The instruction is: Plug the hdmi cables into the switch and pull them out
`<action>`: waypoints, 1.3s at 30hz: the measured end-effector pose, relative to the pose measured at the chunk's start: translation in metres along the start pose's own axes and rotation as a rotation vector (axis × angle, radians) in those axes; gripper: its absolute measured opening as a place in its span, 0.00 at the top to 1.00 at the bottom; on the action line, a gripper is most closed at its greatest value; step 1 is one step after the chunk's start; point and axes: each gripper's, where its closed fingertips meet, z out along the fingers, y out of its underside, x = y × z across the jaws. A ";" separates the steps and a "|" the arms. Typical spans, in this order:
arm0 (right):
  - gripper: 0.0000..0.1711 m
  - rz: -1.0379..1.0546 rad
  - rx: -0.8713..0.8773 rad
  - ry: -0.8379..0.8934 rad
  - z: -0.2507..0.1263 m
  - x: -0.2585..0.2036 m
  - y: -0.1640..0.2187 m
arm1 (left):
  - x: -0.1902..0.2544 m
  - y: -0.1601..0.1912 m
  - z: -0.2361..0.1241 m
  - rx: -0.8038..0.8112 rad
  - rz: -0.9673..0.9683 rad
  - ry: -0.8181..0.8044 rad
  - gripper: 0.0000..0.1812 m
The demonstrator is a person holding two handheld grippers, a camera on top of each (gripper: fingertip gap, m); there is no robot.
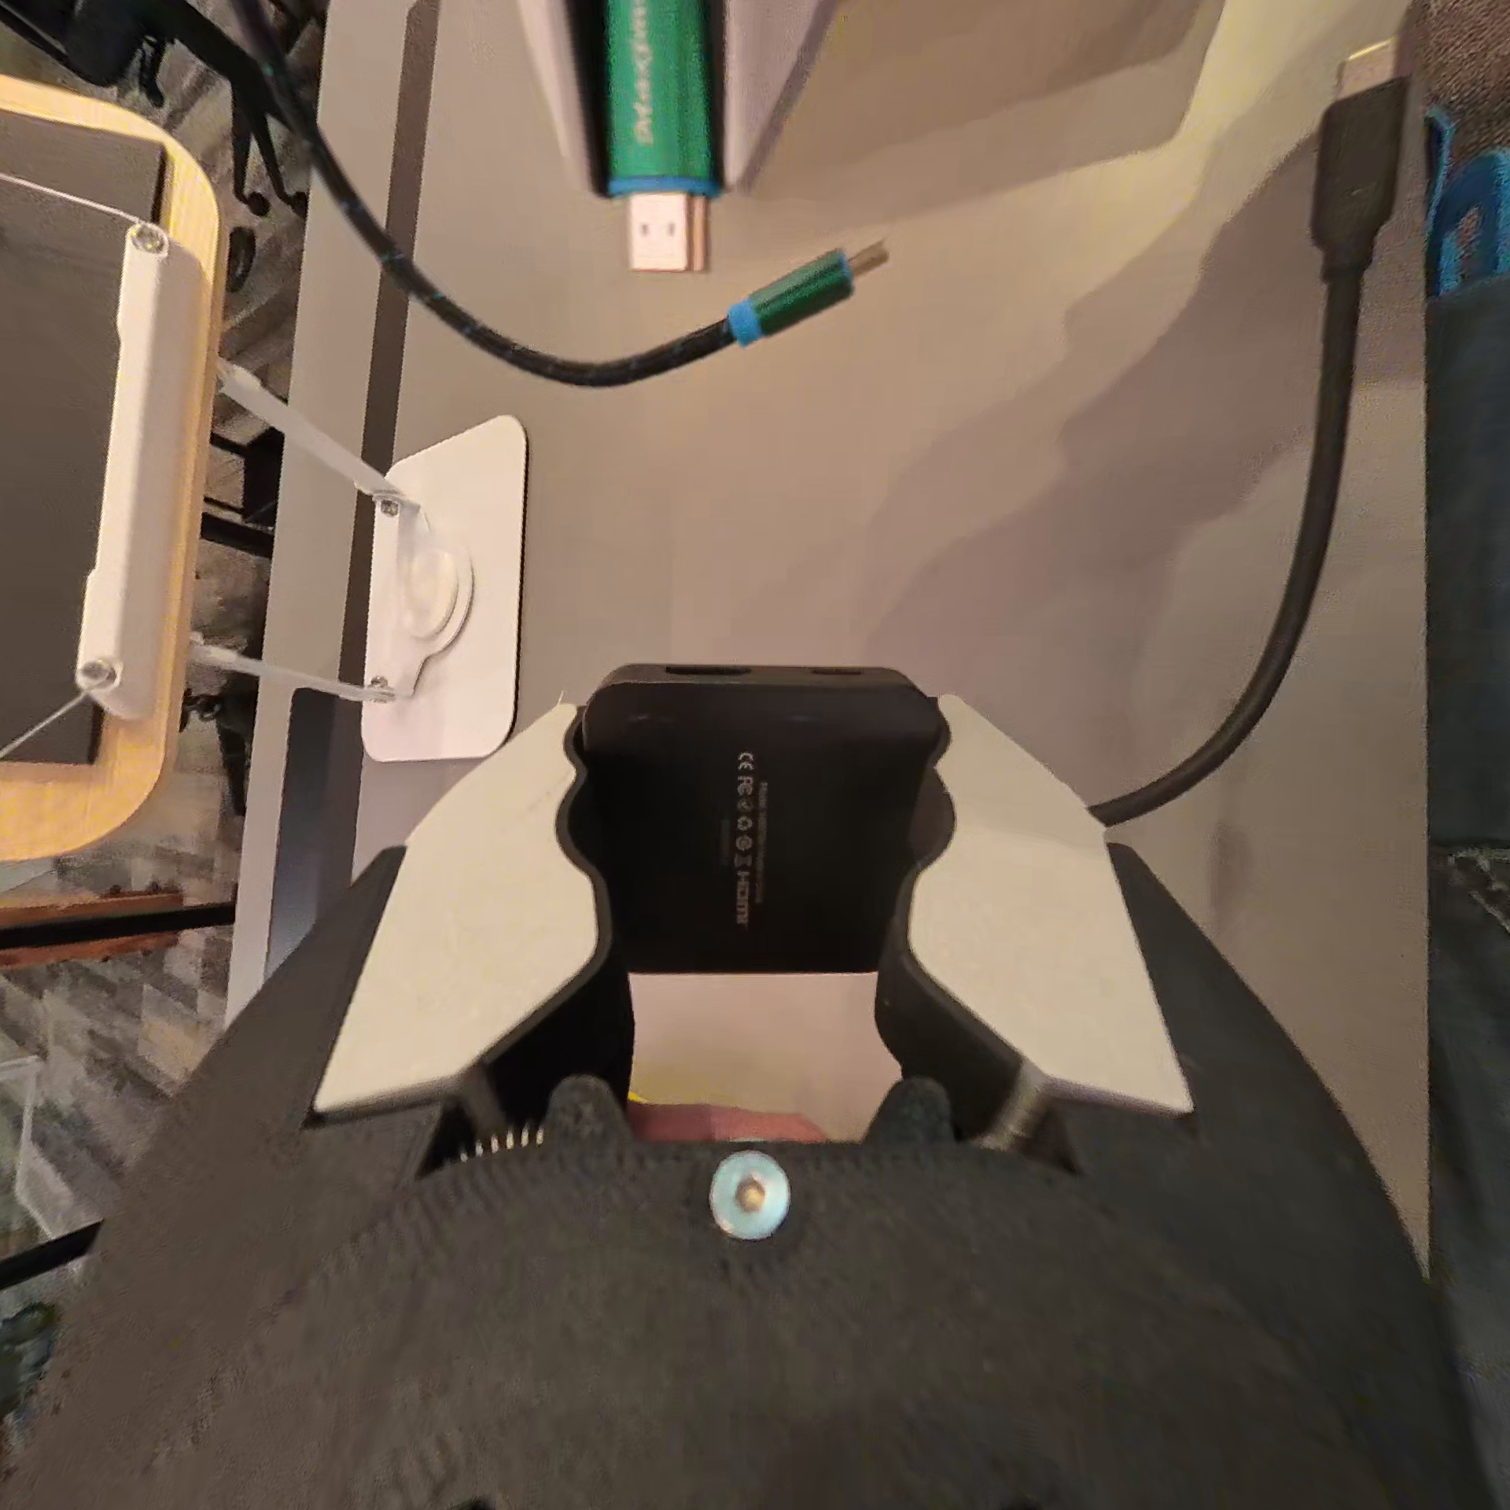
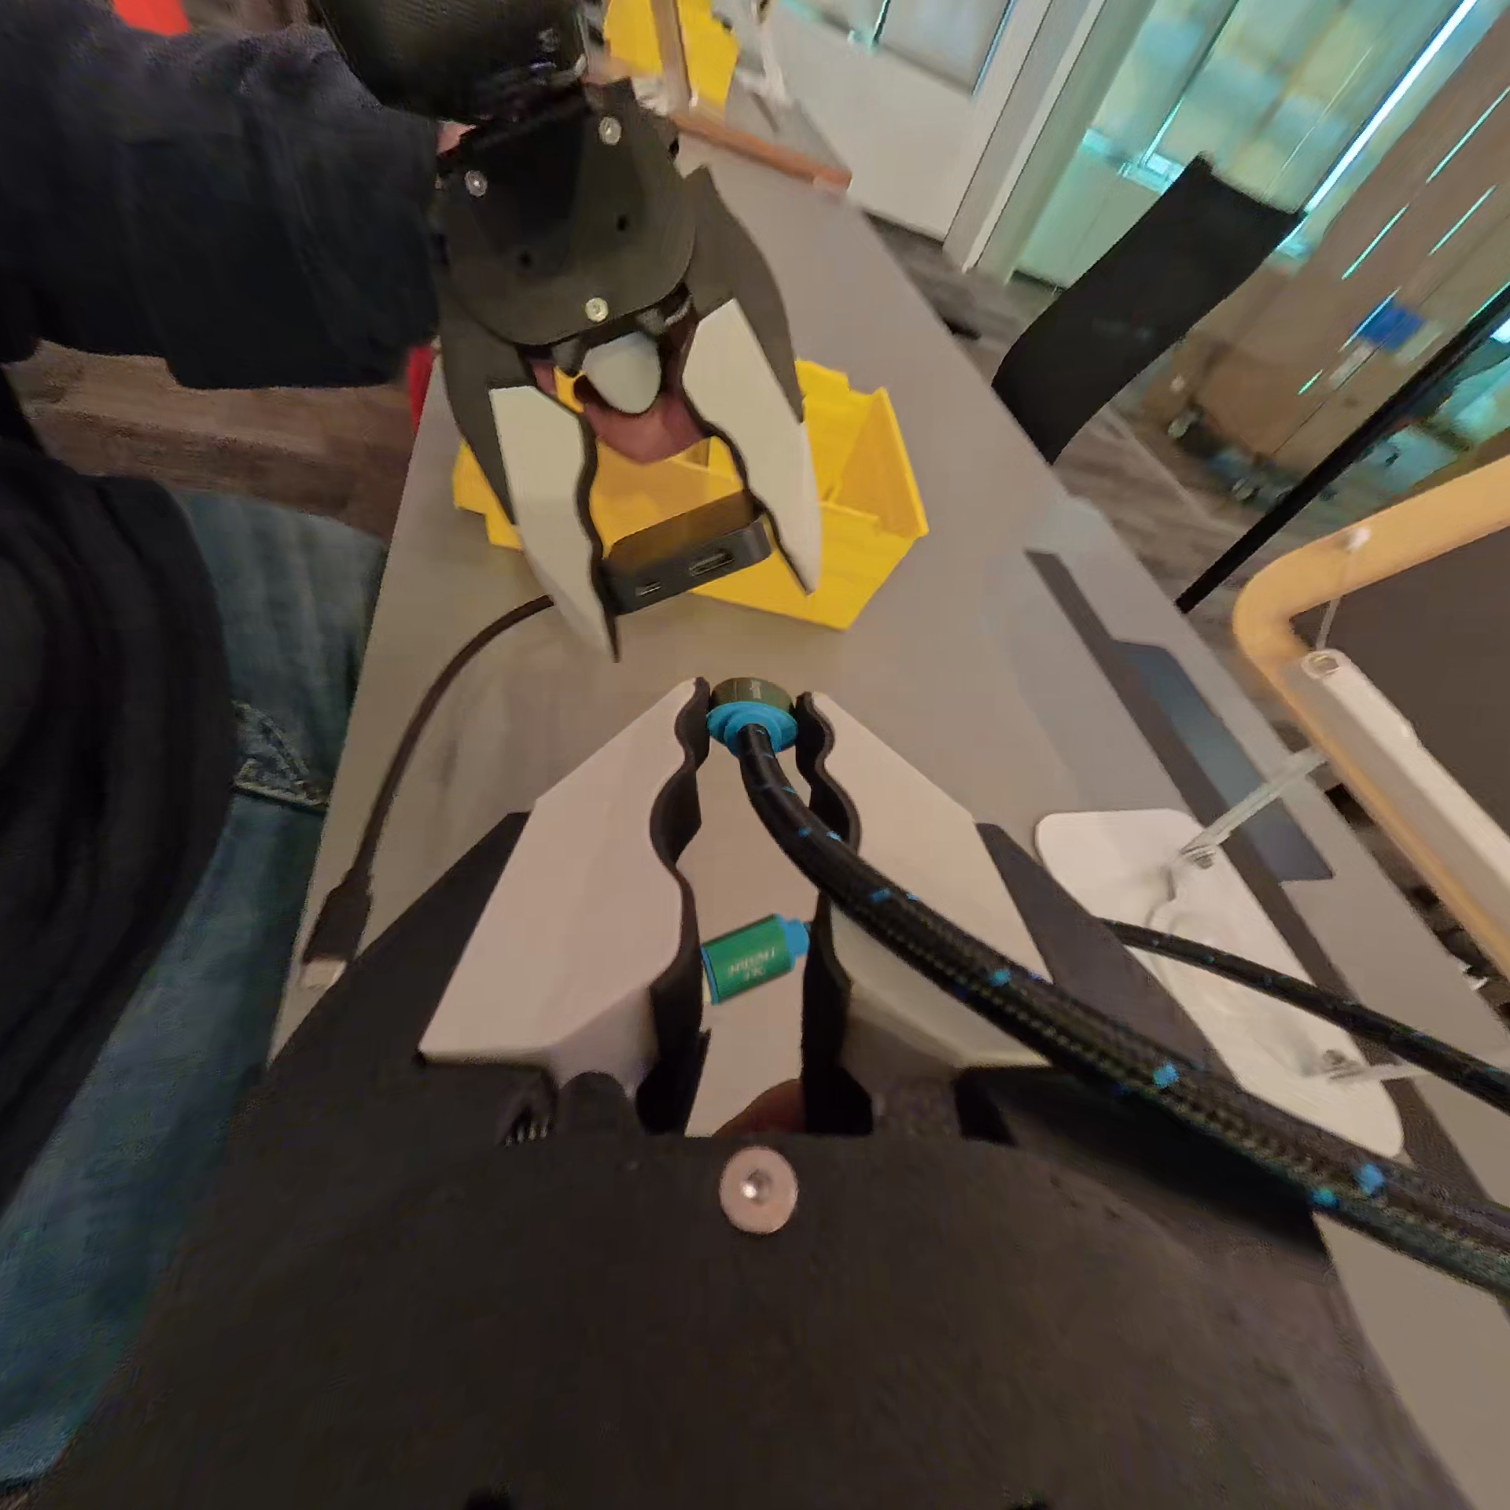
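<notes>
Left gripper (image 1: 756,719) clamps switch (image 1: 756,825); right gripper (image 2: 748,707) pinches plug (image 2: 748,694).

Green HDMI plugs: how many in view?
2. One plug is clamped in the right gripper, facing the switch. The other lies loose on the table. None plugged in.

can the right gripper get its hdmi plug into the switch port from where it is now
Probably yes. The right gripper is shut on the green HDMI plug, which points at the switch held in the left gripper. The port side faces it, with only bare table between them.
</notes>
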 end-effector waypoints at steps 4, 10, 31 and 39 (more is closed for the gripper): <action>0.90 -0.010 -0.103 0.055 -0.020 0.002 -0.009 | -0.011 0.009 -0.006 -0.055 0.036 -0.066 0.59; 0.89 0.052 -0.158 0.326 -0.125 0.038 -0.037 | -0.015 0.011 -0.011 -0.062 0.038 -0.084 0.59; 0.79 0.716 -0.979 0.381 -0.276 0.000 0.244 | -0.008 0.017 -0.004 -0.106 0.027 -0.035 0.59; 0.68 0.621 -1.048 0.485 -0.313 0.020 0.207 | -0.010 0.021 -0.003 -0.108 0.012 -0.035 0.59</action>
